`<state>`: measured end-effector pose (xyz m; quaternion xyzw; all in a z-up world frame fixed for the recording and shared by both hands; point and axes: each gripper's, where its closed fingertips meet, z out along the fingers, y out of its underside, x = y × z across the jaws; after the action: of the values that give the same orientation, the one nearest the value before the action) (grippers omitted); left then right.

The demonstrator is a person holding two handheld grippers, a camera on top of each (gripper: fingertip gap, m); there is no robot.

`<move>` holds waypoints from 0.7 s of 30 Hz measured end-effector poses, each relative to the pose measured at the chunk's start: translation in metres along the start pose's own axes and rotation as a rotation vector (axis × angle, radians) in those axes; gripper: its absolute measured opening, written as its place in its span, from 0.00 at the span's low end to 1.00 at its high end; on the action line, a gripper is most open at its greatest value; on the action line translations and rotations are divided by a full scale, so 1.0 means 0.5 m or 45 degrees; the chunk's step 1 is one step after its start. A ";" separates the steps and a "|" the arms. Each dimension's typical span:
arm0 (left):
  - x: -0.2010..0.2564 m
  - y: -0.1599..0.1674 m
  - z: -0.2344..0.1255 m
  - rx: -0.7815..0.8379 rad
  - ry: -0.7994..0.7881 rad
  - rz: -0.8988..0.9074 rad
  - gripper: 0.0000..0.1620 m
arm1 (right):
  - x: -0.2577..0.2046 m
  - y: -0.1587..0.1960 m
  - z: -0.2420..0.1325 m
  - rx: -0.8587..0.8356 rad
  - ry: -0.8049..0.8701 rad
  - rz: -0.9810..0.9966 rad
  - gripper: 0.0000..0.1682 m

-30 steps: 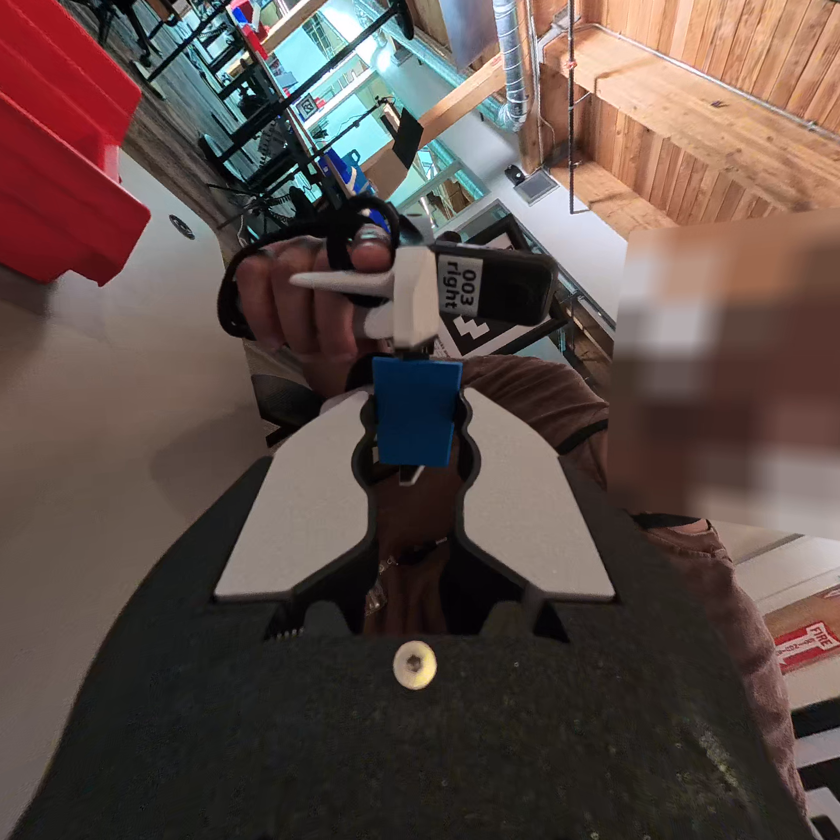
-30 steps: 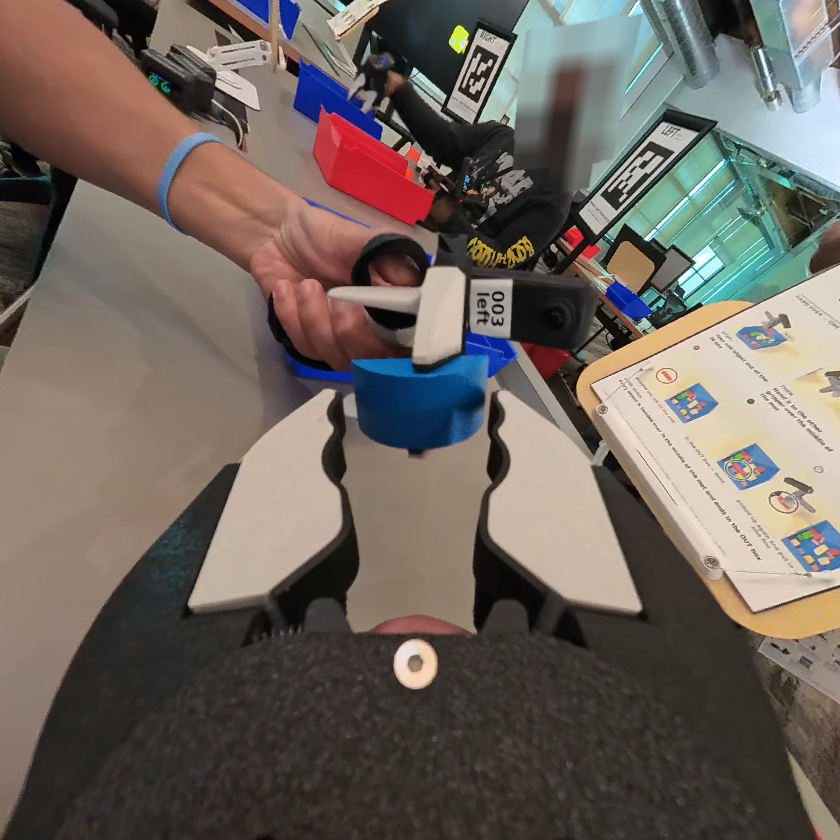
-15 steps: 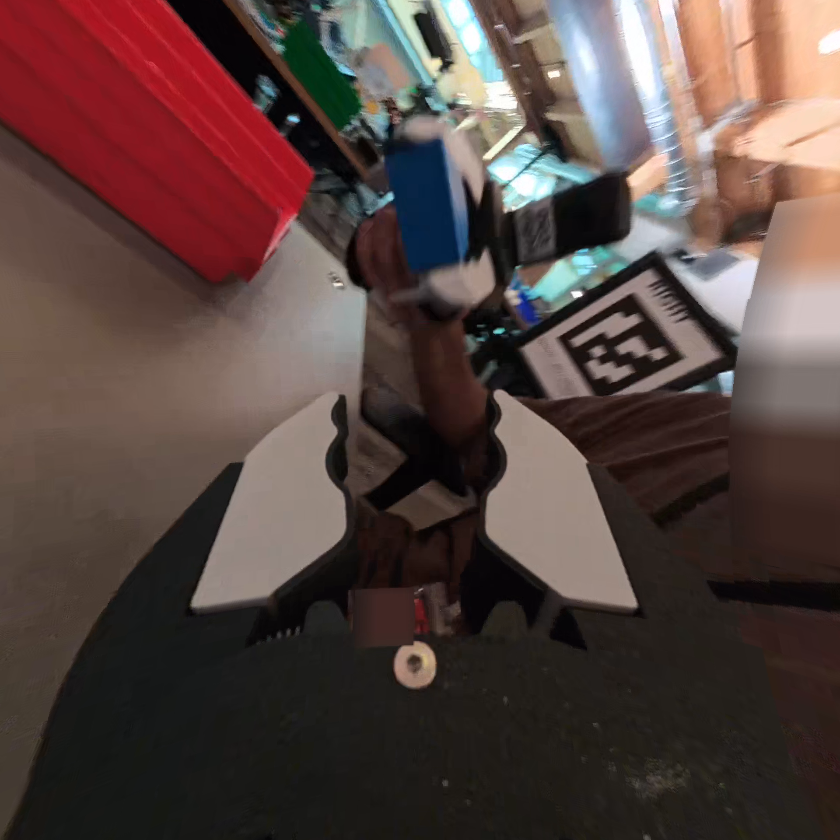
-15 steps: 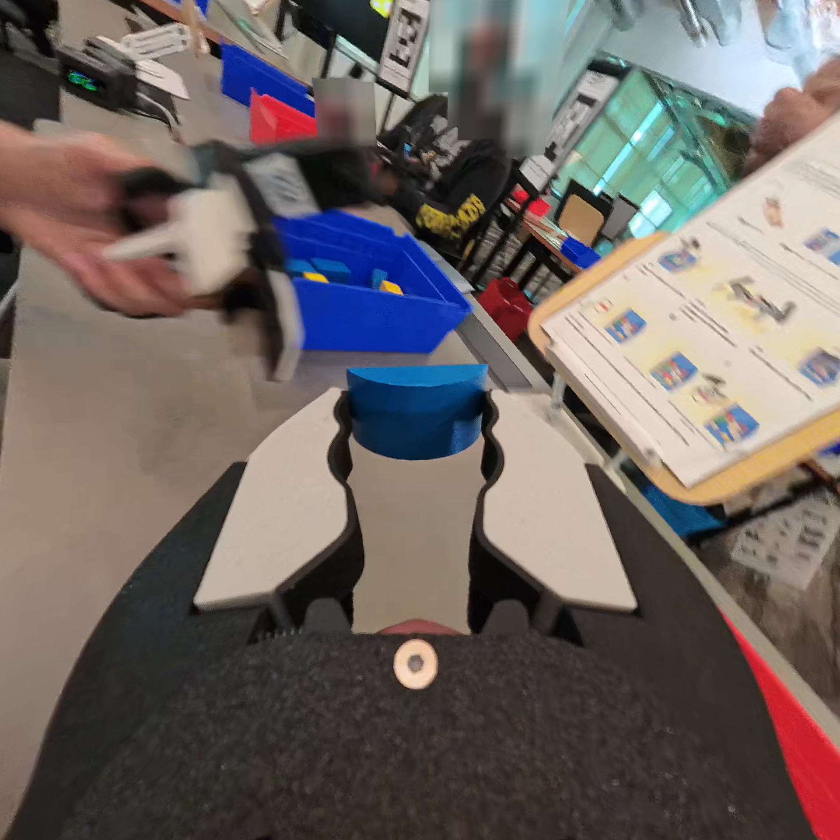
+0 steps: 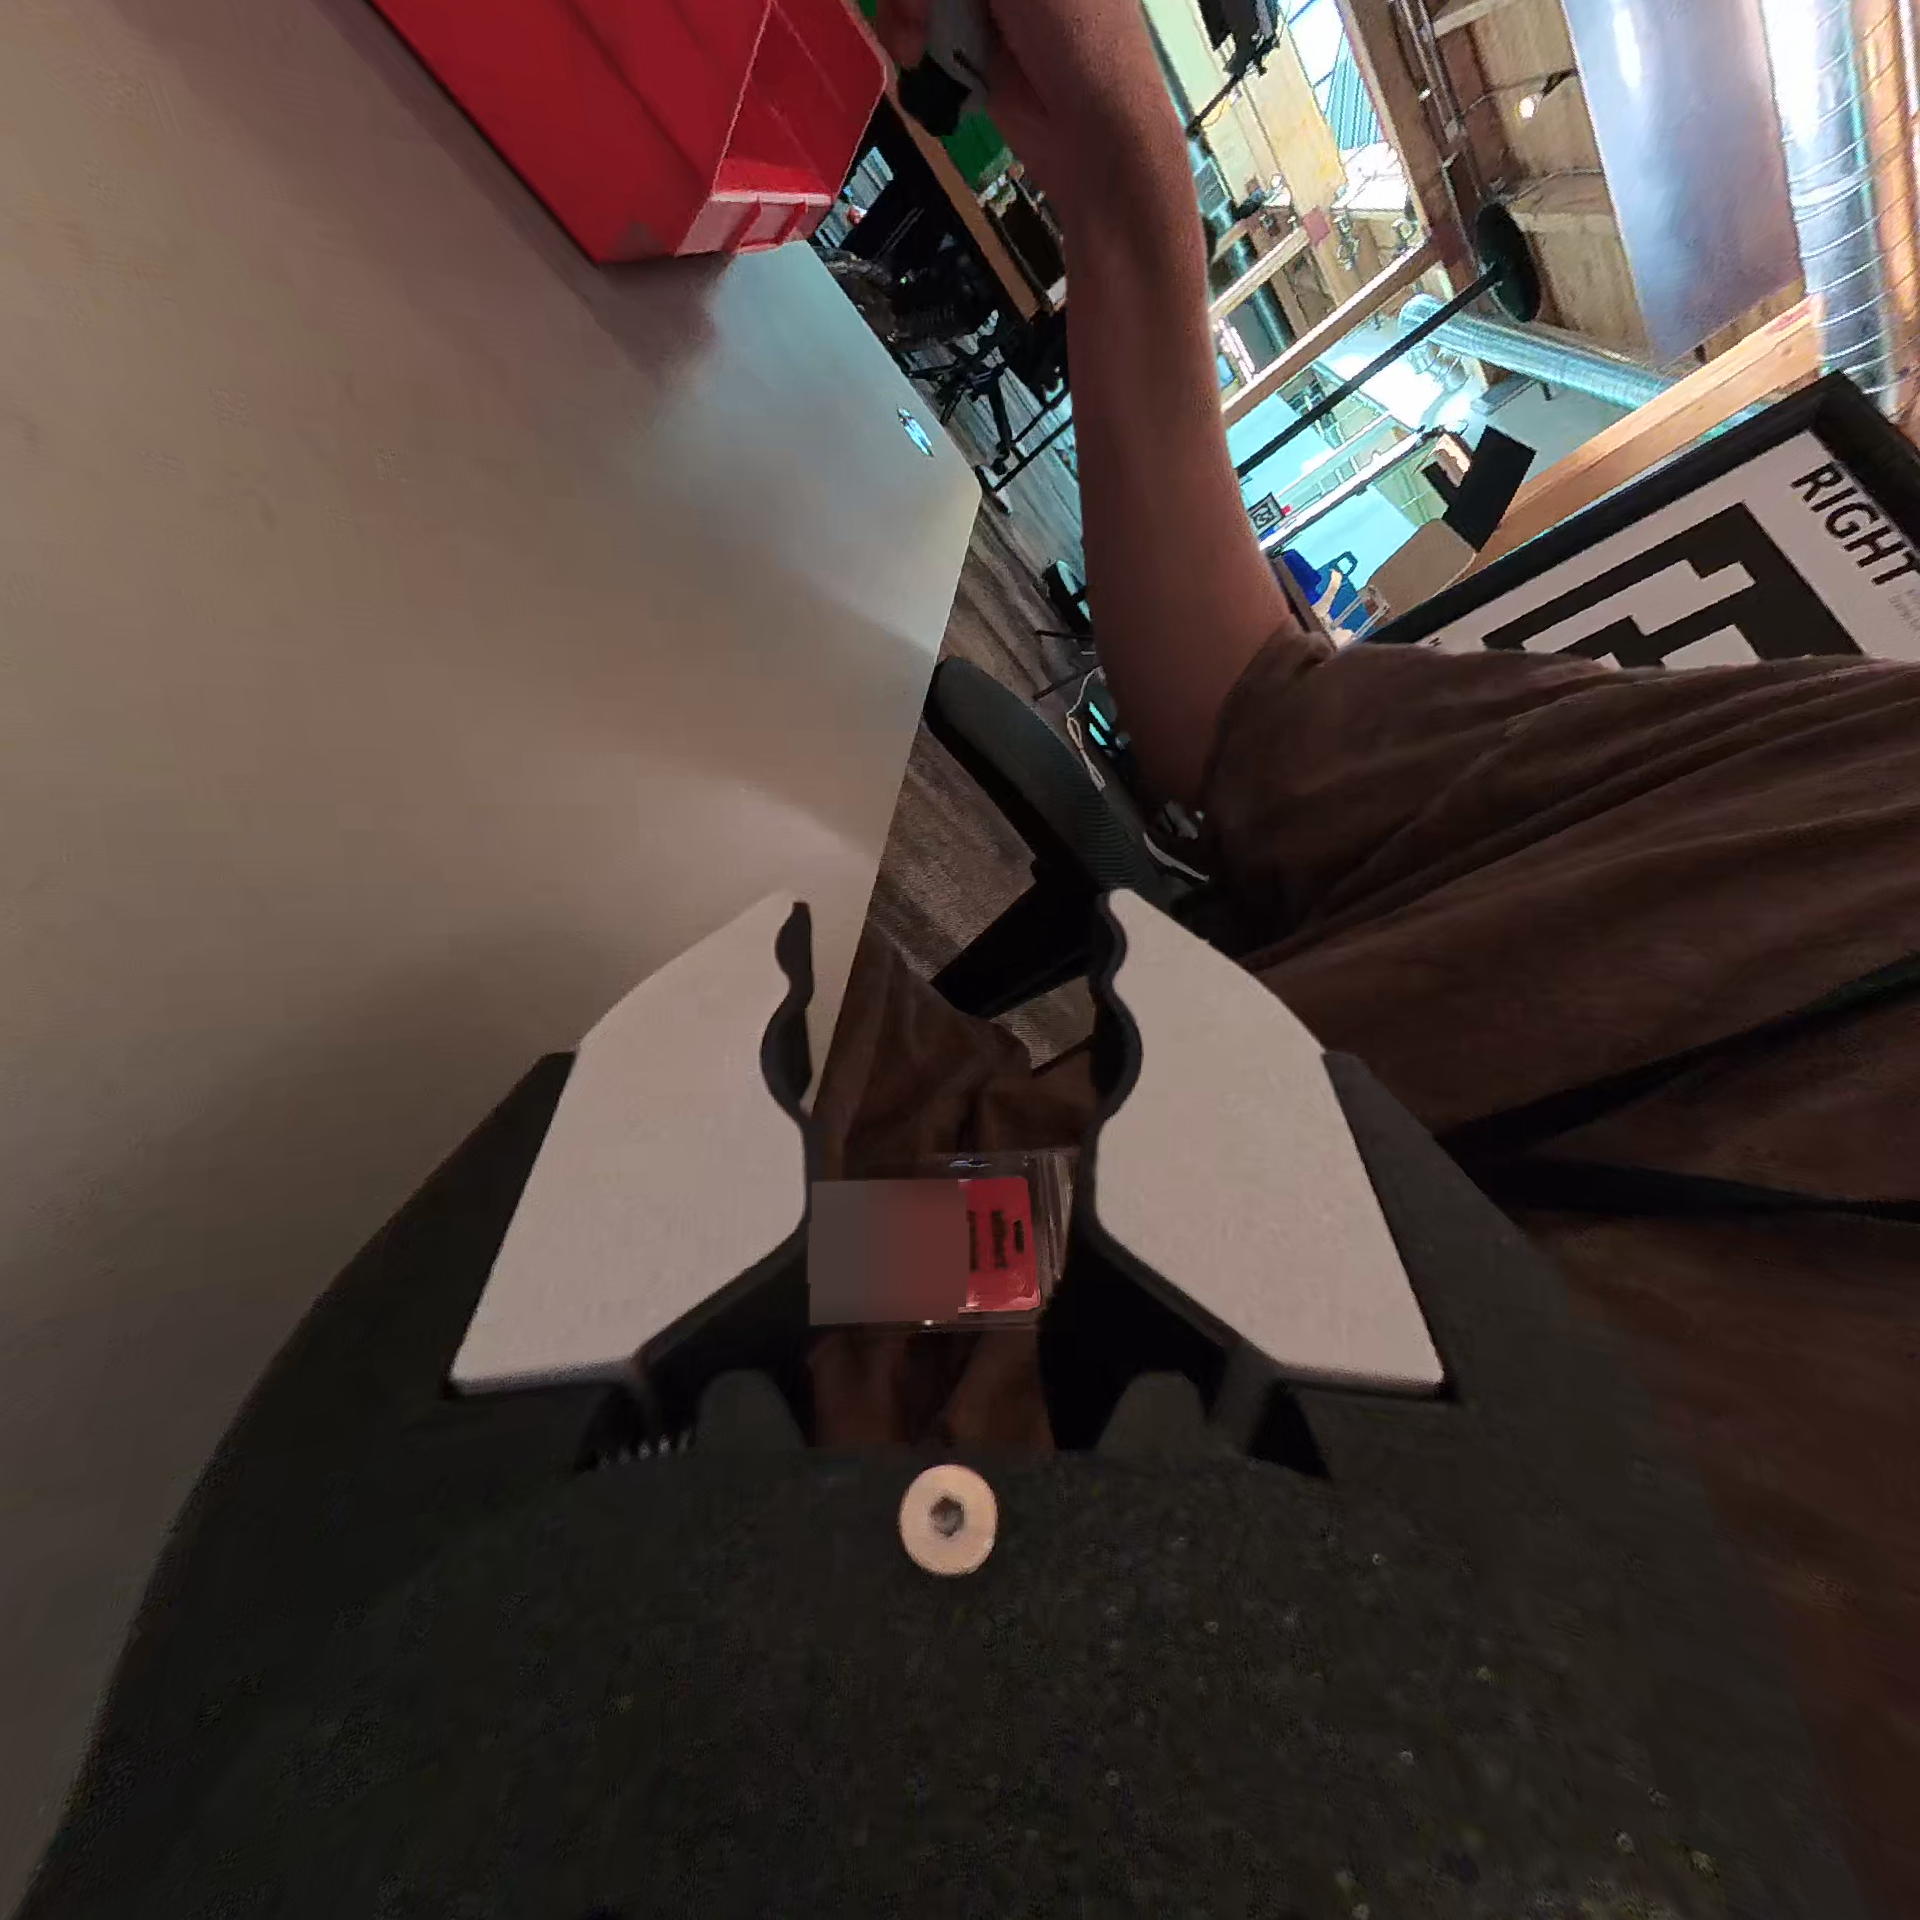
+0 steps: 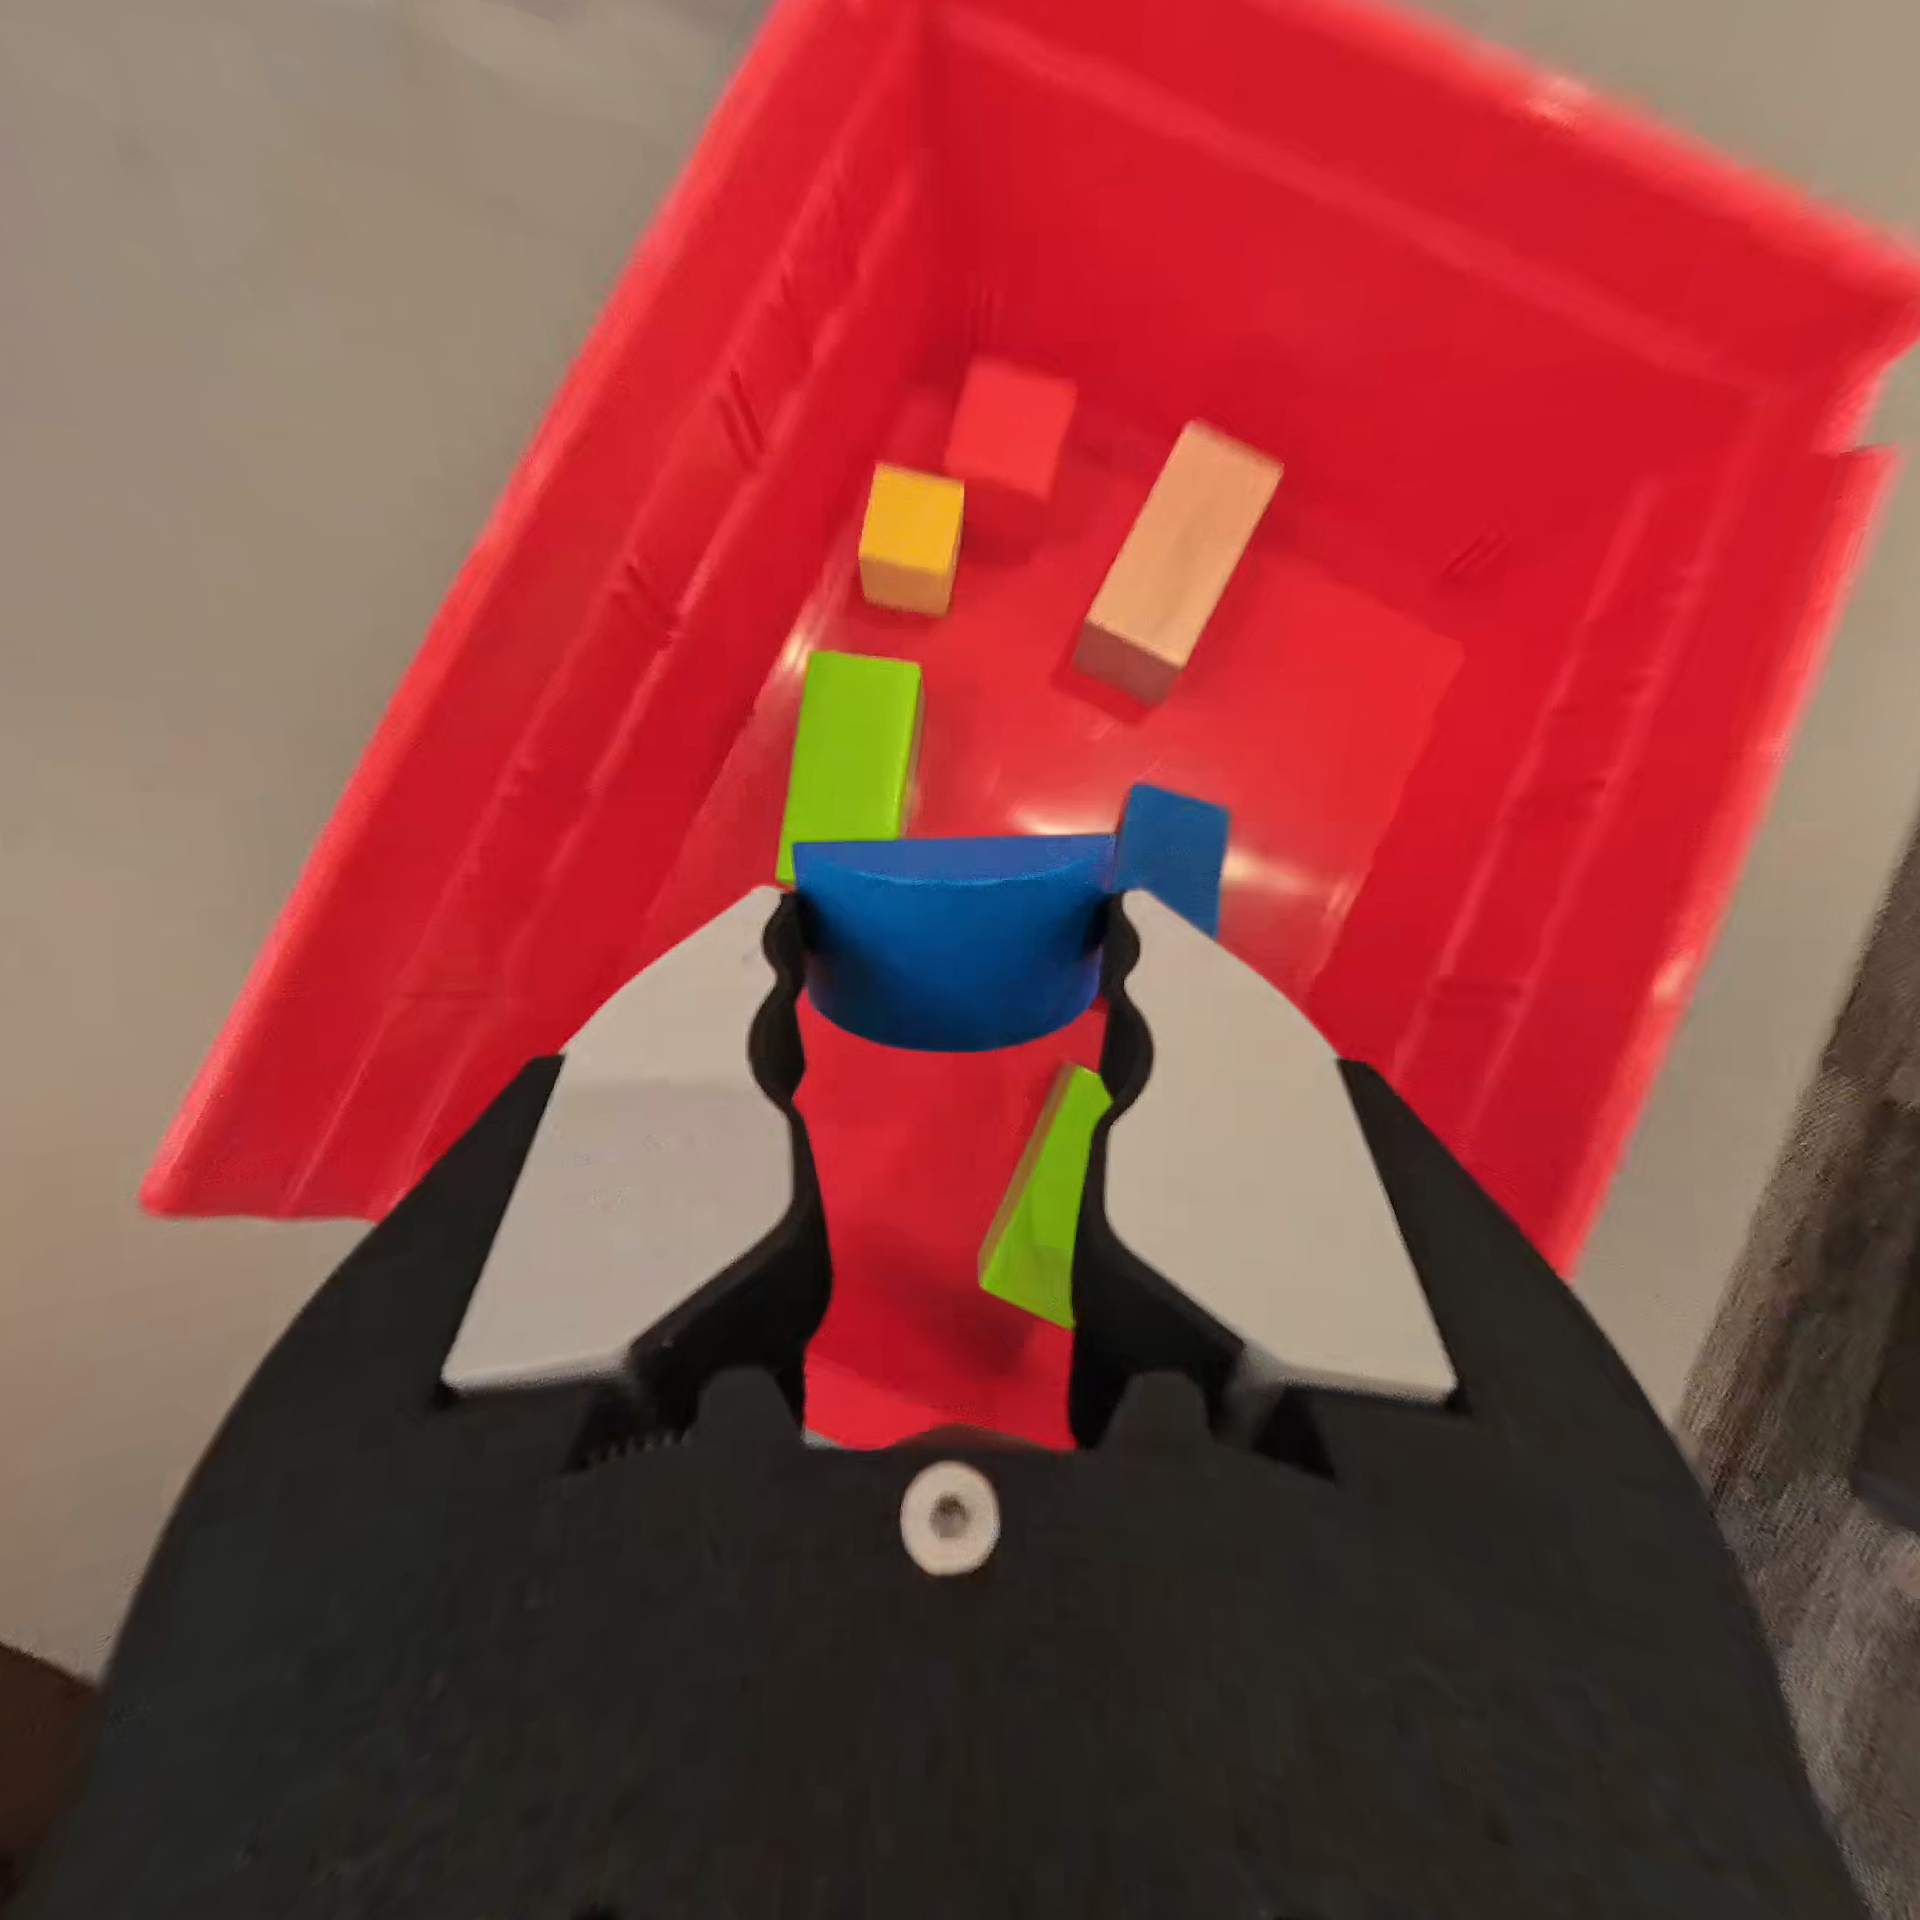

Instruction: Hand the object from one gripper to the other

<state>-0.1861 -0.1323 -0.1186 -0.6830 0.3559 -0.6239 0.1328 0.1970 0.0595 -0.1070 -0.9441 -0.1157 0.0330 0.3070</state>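
- Jaws of the right gripper point(image 6: 948, 920) are closed on the blue half-round block point(image 6: 951, 940), pinched at the tips by its two ends, with the curved face turned toward the camera.
- Jaws of the left gripper point(image 5: 948, 940) stand apart with nothing between them; past them only a brown garment and a red-and-clear badge point(image 5: 997, 1252) show.
- Handover, judging by this, is done: the block sits in the right gripper alone, and the left one is turned off toward the near edge of the pale table point(image 5: 312, 623).
- Below the held block lies the open red bin point(image 6: 1558, 520), and the block hangs over its near half.
- On the bin's floor lie a green bar point(image 6: 852, 748) just left of the held block, a blue block point(image 6: 1174, 847) just right of it, a green wedge point(image 6: 1044, 1205) nearer, and a yellow cube point(image 6: 912, 538), red cube point(image 6: 1010, 428) and plain wooden bar point(image 6: 1179, 556) farther off.
- Next move likely calls for lowering over a bare patch of floor and opening the jaws, so the block lands without striking its neighbours.
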 end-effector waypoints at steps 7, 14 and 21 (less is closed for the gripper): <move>0.002 -0.004 -0.013 0.024 0.048 -0.057 0.31 | -0.010 -0.003 0.126 -0.342 -0.049 0.022 0.33; 0.002 -0.001 -0.019 0.010 0.011 -0.018 0.31 | 0.027 -0.023 0.145 -0.427 -0.056 0.179 0.33; -0.001 0.000 -0.018 0.001 0.016 -0.035 0.31 | 0.079 0.011 0.177 -0.599 0.028 0.224 0.33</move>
<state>-0.1948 -0.1295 -0.1173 -0.6838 0.3471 -0.6300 0.1223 0.2247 0.1153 -0.1814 -0.9963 -0.0343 0.0216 0.0759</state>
